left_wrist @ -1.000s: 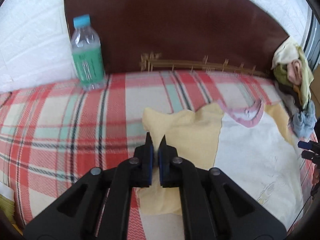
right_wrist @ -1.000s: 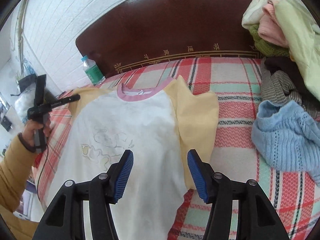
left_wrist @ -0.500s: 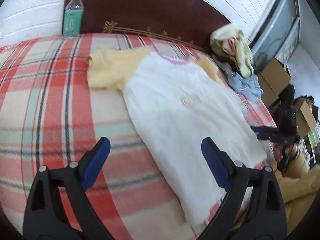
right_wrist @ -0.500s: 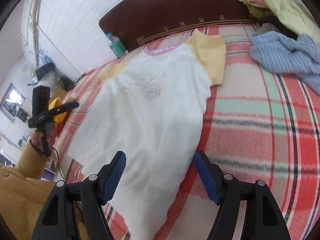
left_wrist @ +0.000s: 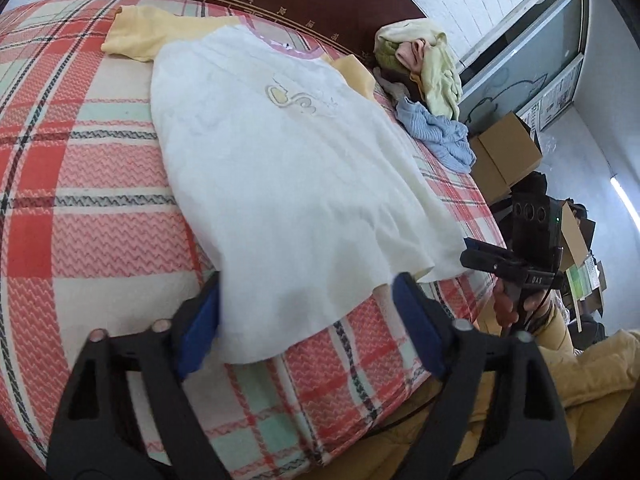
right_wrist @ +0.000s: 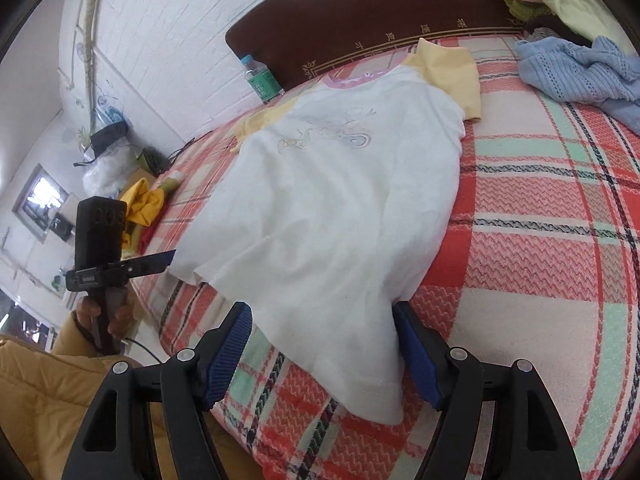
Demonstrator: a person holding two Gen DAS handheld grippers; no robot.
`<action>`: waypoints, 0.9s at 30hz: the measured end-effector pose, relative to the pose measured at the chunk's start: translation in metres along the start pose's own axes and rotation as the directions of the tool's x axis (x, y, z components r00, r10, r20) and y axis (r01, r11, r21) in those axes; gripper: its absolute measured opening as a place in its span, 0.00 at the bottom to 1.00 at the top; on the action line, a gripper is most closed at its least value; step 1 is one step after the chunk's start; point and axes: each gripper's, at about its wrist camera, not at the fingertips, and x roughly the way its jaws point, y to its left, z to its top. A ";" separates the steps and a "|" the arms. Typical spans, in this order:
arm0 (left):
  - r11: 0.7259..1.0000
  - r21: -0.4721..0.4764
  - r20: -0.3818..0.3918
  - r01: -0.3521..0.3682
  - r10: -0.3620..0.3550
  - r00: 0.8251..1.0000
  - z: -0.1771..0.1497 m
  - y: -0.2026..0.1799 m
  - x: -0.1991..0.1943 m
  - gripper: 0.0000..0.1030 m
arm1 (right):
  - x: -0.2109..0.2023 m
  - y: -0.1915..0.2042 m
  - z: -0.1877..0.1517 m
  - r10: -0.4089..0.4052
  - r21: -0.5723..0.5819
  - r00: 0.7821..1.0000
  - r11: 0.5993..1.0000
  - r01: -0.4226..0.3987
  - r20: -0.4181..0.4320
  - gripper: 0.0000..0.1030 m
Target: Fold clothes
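A white T-shirt (left_wrist: 280, 168) with yellow sleeves and a pink collar lies flat, front up, on the plaid bed; it also shows in the right wrist view (right_wrist: 340, 200). My left gripper (left_wrist: 308, 328) is open, its jaws on either side of the shirt's left hem corner at the bed's near edge. My right gripper (right_wrist: 324, 356) is open, its jaws on either side of the right hem corner. Each gripper shows in the other's view, the right (left_wrist: 476, 254) and the left (right_wrist: 160, 258).
A pile of clothes (left_wrist: 424, 60) with a blue knit (right_wrist: 576, 72) lies at the head of the bed on the right. A water bottle (right_wrist: 260, 80) stands by the dark headboard (right_wrist: 360, 16). Cardboard boxes (left_wrist: 504, 152) stand beside the bed. Yellow cloth (right_wrist: 140, 204) lies off its left side.
My left gripper was shut at the left sleeve, then opened. Both grippers drew back from the sleeves and came down to the hem corners at the near edge of the bed.
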 end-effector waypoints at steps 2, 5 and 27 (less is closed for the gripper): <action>1.000 -0.019 0.002 0.000 0.000 1.000 0.002 -0.002 0.004 0.24 | 0.003 0.000 0.000 -0.017 0.001 1.000 1.000 0.017 -0.002 0.54; 0.998 -0.066 0.020 0.009 -0.008 1.000 0.006 0.004 -0.007 0.09 | 0.007 -0.004 0.003 -0.035 0.025 0.999 0.999 0.035 -0.015 0.07; 0.993 -0.041 0.099 -0.110 0.113 0.989 -0.027 0.032 -0.084 0.65 | -0.037 0.000 -0.004 -0.018 -0.005 0.998 1.000 0.018 -0.064 0.36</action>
